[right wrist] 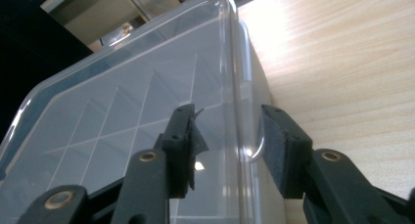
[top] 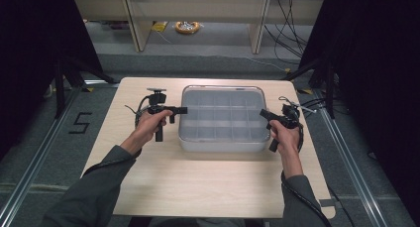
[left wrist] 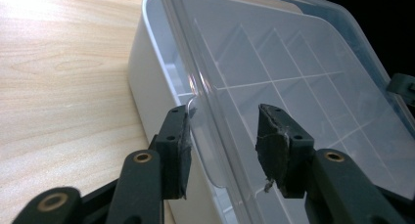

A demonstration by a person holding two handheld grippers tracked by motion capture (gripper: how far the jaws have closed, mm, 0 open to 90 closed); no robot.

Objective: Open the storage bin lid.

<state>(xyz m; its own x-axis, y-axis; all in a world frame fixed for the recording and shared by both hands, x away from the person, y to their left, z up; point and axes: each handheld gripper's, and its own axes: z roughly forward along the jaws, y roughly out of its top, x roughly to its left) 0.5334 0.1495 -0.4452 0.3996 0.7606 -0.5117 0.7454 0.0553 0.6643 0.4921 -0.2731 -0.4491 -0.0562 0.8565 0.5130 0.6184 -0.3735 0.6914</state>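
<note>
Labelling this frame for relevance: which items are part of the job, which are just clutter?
In play:
clear lid on the white divided box
left gripper, jaws astride the lid's edge
right gripper, likewise

Lying about:
yellow cable coil on the floor
shelf unit behind the table

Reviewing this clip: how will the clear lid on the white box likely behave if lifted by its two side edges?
The clear lid looks thin, so it may flex when lifted by its edges. Its glossy surface with glare suggests it could slip between pads. The white box appears empty, so it is probably light and might rise with a tight lid.
</note>
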